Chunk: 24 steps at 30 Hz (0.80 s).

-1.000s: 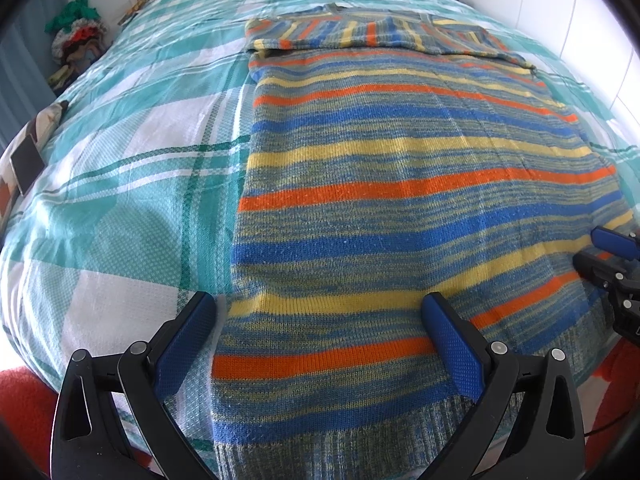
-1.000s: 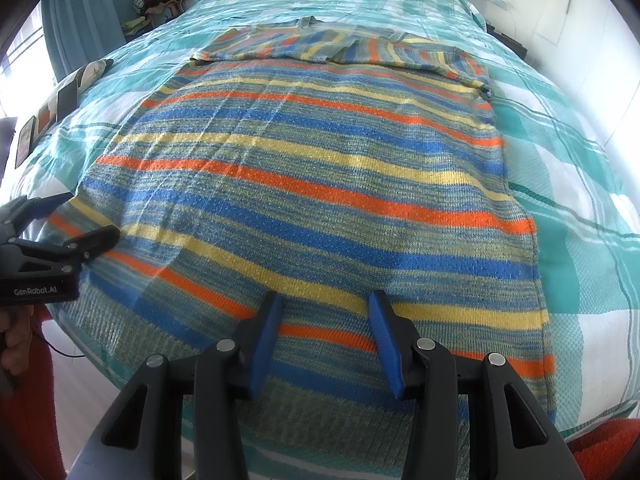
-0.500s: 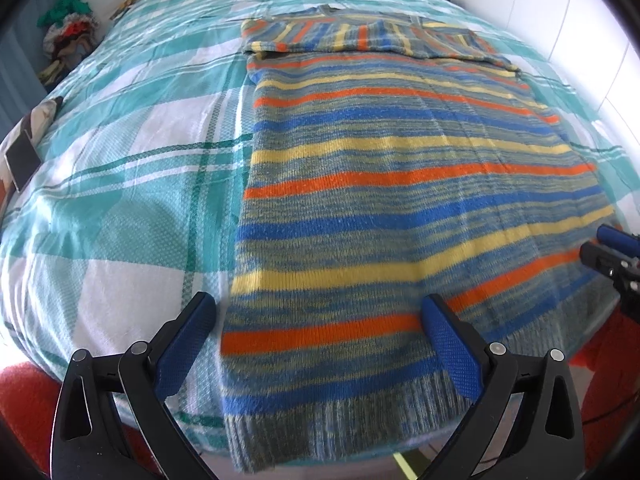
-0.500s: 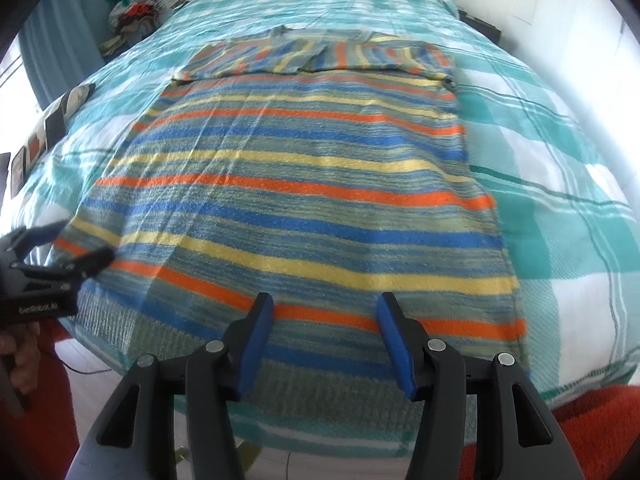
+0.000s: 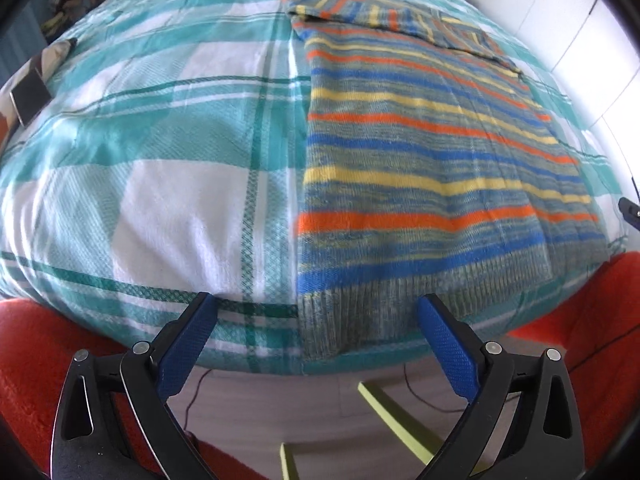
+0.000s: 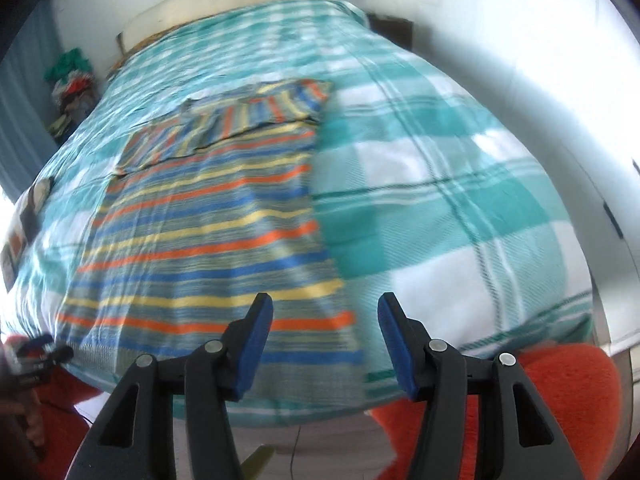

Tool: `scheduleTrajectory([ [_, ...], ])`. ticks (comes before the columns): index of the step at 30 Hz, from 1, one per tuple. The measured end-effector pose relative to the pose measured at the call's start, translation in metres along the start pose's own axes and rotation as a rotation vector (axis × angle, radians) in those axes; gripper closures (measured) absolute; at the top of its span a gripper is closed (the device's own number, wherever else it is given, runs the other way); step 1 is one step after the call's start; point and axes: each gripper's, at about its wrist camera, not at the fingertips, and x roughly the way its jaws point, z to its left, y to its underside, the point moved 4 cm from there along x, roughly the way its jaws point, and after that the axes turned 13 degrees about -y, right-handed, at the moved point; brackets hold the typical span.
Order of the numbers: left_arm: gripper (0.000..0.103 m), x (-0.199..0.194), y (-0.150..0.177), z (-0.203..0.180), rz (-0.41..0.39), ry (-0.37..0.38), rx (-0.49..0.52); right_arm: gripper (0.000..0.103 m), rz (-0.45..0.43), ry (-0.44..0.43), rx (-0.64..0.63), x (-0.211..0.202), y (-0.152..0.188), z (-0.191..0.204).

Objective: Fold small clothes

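Striped sweater [image 5: 432, 184] flat on bed [image 5: 160, 184], sleeves folded across at 12 o'clock. Left gripper [image 5: 316, 336] fingers wide, right gripper [image 6: 326, 340] fingers wide, both empty off hem corners. Pinch both corners evenly, fold hem toward 12.

2 wrist fisheyes at the bed's [image 5: 168, 208] foot edge, facing its length, sharing the striped sweater [image 5: 432, 184].
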Motion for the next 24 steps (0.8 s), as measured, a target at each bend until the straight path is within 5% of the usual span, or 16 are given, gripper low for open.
scheduleTrajectory([
  [9, 0.028, 0.001, 0.000, -0.011, 0.017, 0.025, 0.033, 0.048, 0.271, -0.135, 0.032, 0.047, 0.029, -0.012],
  [11, 0.046, 0.001, 0.001, -0.017, 0.024, 0.016, 0.057, 0.048, 0.303, -0.131, 0.042, 0.055, 0.035, -0.014],
  [12, 0.069, 0.001, 0.002, -0.019, 0.029, 0.016, 0.069, 0.058, 0.317, -0.134, 0.042, 0.058, 0.036, -0.013],
  [13, 0.096, 0.001, 0.003, -0.021, 0.043, 0.022, 0.081, 0.089, 0.324, -0.142, 0.043, 0.058, 0.036, -0.013],
  [14, 0.097, 0.001, 0.003, -0.020, 0.055, 0.034, 0.080, 0.098, 0.329, -0.161, 0.059, 0.058, 0.036, -0.014],
  [19, 0.098, -0.021, -0.015, -0.004, 0.061, 0.135, -0.031, 0.098, 0.213, -0.244, 0.116, 0.034, 0.016, -0.011],
  [24, 0.098, -0.038, -0.087, 0.014, -0.027, 0.232, -0.143, 0.098, 0.029, -0.322, 0.136, 0.026, -0.044, 0.000],
])
